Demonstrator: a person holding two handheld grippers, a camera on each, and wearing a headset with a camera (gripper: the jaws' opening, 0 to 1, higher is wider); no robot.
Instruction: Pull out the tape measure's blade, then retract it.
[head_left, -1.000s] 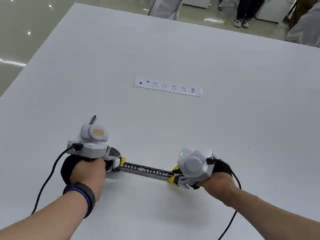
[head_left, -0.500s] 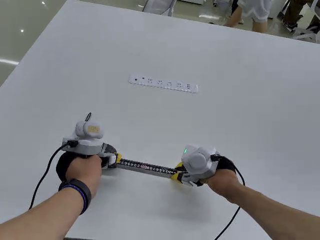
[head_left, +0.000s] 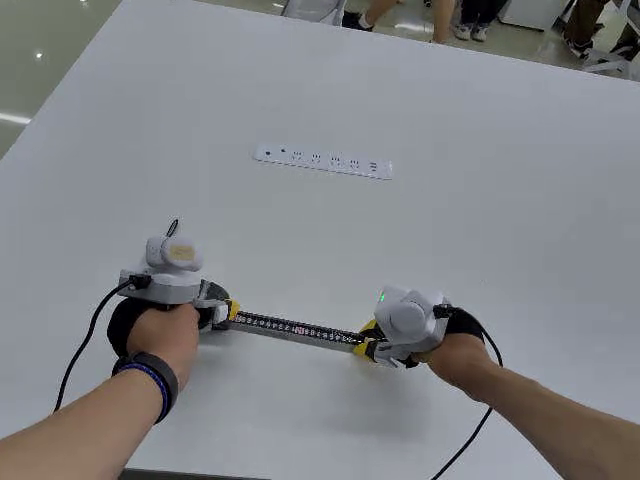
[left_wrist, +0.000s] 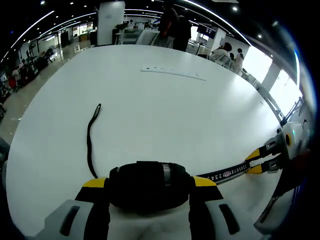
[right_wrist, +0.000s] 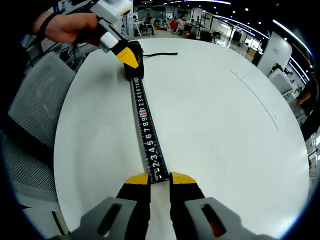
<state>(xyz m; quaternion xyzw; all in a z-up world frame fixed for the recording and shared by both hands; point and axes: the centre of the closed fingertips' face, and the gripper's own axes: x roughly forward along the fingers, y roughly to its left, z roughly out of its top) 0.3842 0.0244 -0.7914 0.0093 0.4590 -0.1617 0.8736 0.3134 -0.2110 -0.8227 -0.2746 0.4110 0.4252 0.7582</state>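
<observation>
The tape measure's black case (left_wrist: 149, 184) sits between the yellow-tipped jaws of my left gripper (left_wrist: 149, 186), which is shut on it. Its numbered blade (right_wrist: 146, 131) runs out straight across the white table to my right gripper (right_wrist: 159, 178), shut on the blade's end. From the head view the blade (head_left: 295, 328) spans between the left gripper (head_left: 222, 311) and the right gripper (head_left: 367, 347), low over the table near its front edge. In the right gripper view the case (right_wrist: 133, 61) lies at the blade's far end, held by the left gripper.
A white power strip (head_left: 322, 161) lies further back on the table (head_left: 480, 200). A black cable (left_wrist: 91, 140) trails on the table ahead of the left gripper. People stand beyond the far edge.
The grippers have drawn further apart and the exposed blade is longer than a second ago. The head camera has also shifted a little.
</observation>
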